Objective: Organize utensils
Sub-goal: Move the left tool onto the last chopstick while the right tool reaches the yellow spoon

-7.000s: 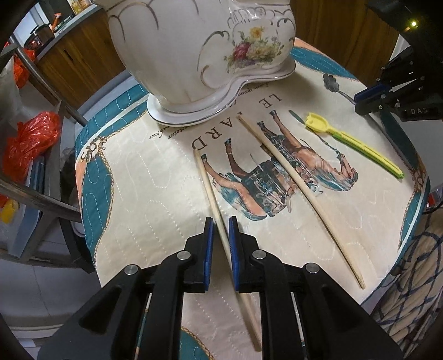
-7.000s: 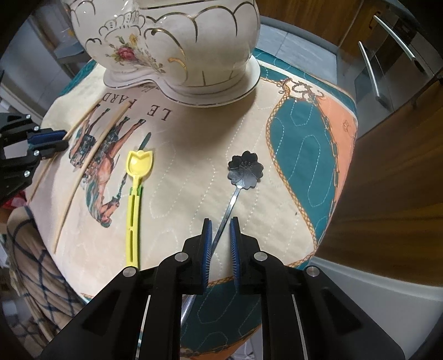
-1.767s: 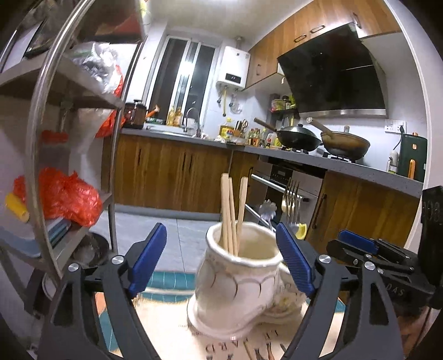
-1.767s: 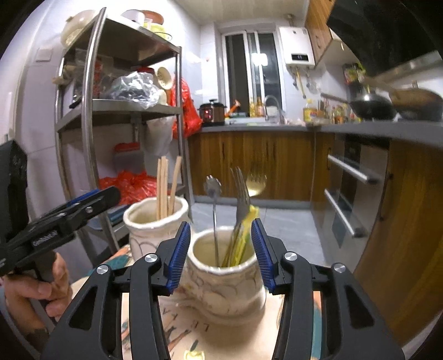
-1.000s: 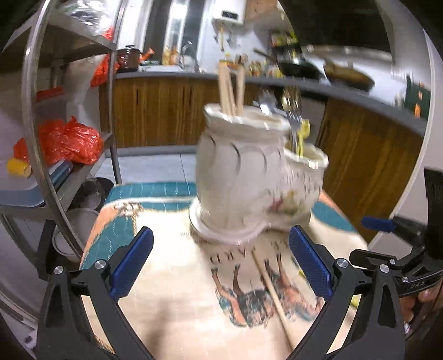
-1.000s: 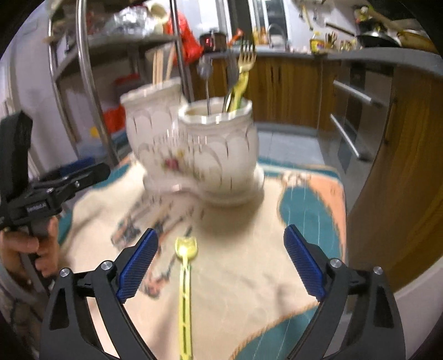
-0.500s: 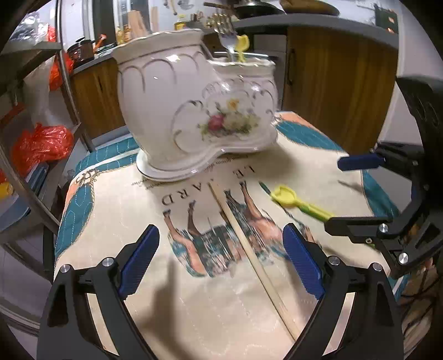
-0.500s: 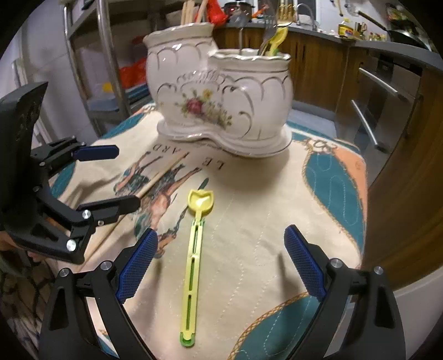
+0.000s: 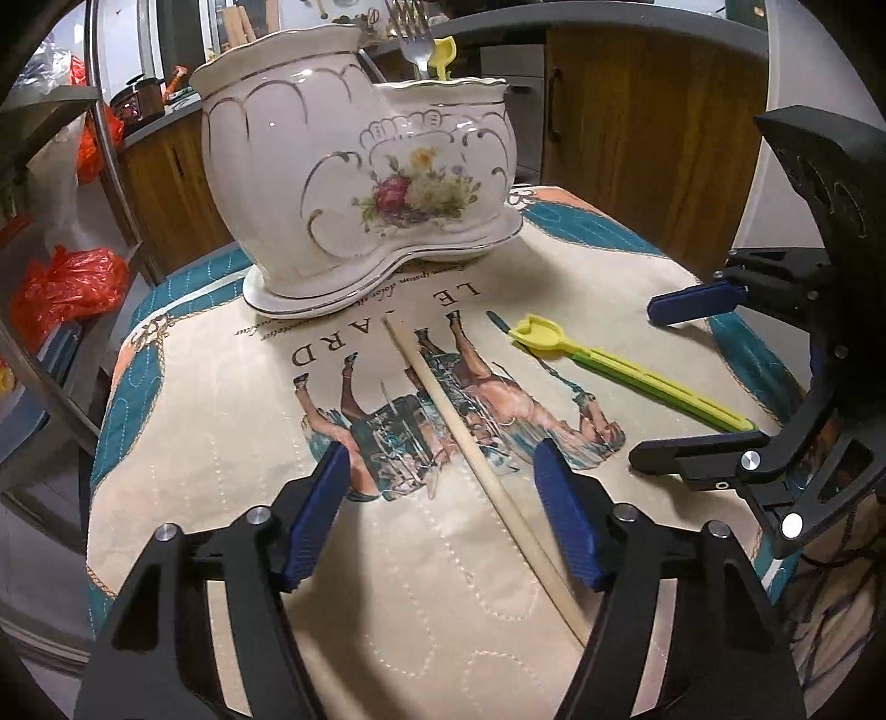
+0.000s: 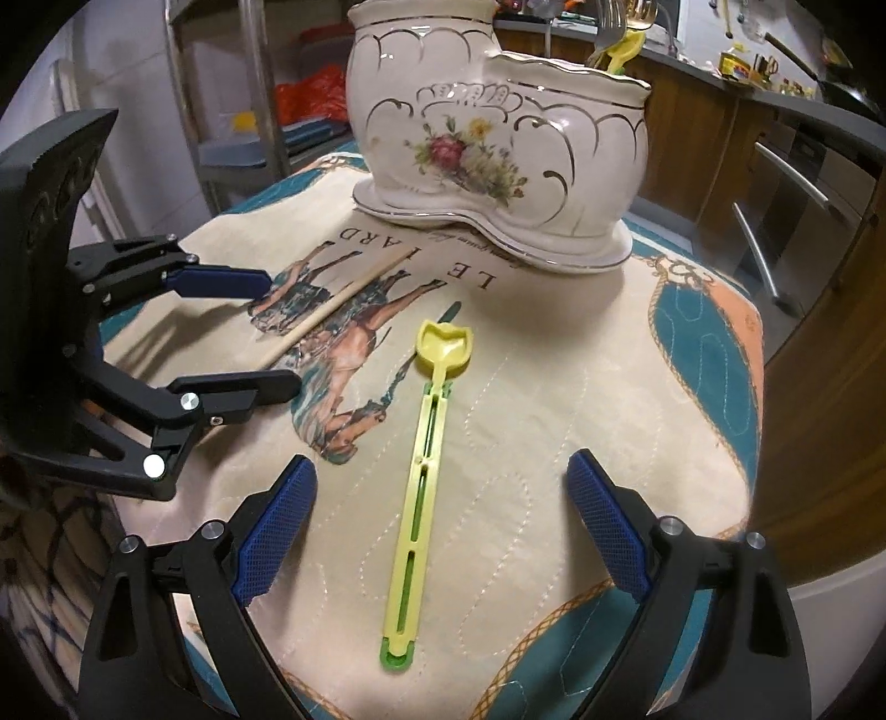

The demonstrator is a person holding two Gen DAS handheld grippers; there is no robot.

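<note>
The left tool [image 9: 440,482], closing around the lone chopstick [image 9: 476,462] at lower centre without yet touching it, may roll it away, while the right tool [image 10: 440,523] hangs released above the yellow spoon [image 10: 423,465].

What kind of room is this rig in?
Most likely a home kitchen. Wooden base cabinets run under a countertop, a metal storage rack stands beside the table, and a ceramic utensil holder with a fork in it sits on the quilted table mat.

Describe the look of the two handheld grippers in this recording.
Both match. The left gripper and right gripper have matte black plastic frames with angular linkage arms, silver pivot screws, and blue cross-hatched rubber pads lining the fingers. No cables or sleeves show.
</note>
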